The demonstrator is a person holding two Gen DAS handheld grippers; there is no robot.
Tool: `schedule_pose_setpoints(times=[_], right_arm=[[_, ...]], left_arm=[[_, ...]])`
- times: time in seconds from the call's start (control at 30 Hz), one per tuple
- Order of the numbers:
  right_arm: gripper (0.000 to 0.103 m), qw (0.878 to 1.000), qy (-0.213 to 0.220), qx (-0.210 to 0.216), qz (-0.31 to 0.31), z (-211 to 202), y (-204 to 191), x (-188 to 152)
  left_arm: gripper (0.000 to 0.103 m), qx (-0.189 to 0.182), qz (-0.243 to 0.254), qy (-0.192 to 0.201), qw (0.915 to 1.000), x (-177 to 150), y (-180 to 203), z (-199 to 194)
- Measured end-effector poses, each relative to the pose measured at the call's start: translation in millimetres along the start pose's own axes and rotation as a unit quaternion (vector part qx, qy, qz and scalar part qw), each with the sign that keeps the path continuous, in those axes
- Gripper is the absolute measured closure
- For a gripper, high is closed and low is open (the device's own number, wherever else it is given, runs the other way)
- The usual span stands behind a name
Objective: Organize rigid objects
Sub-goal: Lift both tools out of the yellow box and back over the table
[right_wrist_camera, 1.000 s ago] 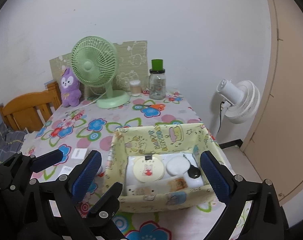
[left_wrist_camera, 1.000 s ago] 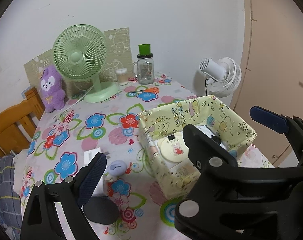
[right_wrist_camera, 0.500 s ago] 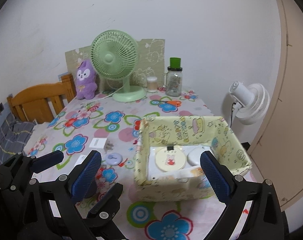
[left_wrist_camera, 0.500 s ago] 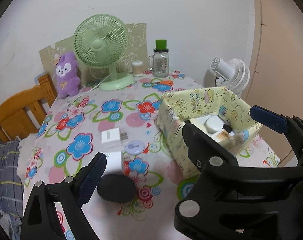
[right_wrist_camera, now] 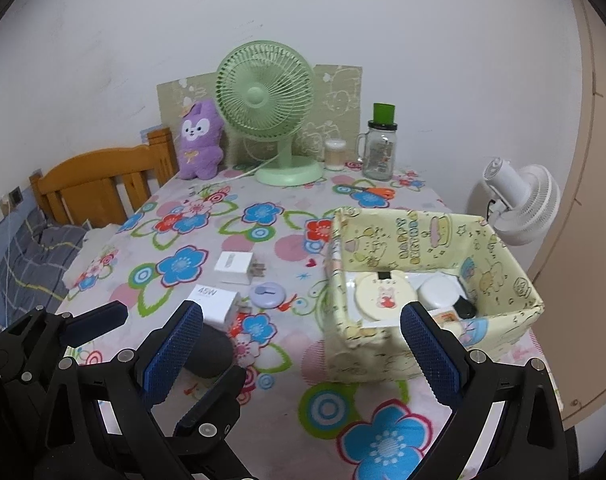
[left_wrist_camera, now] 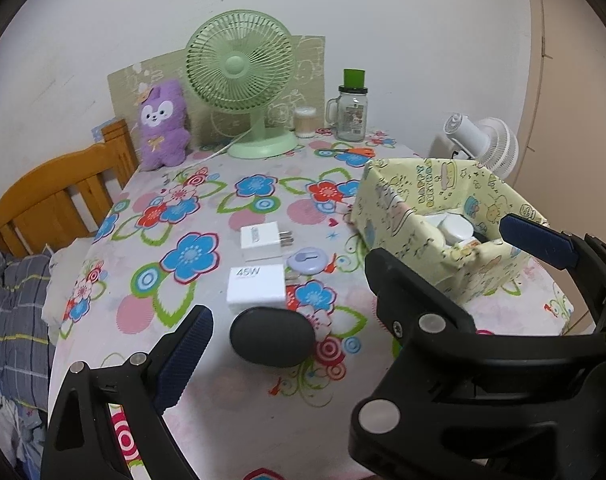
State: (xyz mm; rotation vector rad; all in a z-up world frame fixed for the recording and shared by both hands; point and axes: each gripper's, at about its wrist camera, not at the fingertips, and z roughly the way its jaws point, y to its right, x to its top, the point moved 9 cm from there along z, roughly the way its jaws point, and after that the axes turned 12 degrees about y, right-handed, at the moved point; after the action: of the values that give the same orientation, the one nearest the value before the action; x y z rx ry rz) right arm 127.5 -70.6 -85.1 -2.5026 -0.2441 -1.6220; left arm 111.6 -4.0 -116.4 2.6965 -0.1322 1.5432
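Observation:
On the flowered table lie a black oval case, a white 45W charger, a second white plug charger and a lilac round disc. The yellow cartoon box at the right holds a round cream tin, white round items and a small black item. My left gripper is open and empty, above and in front of the black case. My right gripper is open and empty, in front of the box. The chargers and the disc also show in the right wrist view.
A green desk fan, purple plush, glass jar with green lid and small cup stand along the back wall. A white fan is beyond the right table edge. A wooden chair back and bedding are at the left.
Both grippers have pulled back and swung left. The loose items at the table's left have come into fuller view and the box sits further right. Both stay open.

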Motion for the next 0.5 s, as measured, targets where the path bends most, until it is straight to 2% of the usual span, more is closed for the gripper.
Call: schedule_pose_setpoints(times=[0.5], right_arm=[[0.002,1.0,-0.007,0.025,-0.008,7,-35,-22]], left_arm=[[0.006,0.016,-0.02,-0.013,0.9996,-29,-34,0]])
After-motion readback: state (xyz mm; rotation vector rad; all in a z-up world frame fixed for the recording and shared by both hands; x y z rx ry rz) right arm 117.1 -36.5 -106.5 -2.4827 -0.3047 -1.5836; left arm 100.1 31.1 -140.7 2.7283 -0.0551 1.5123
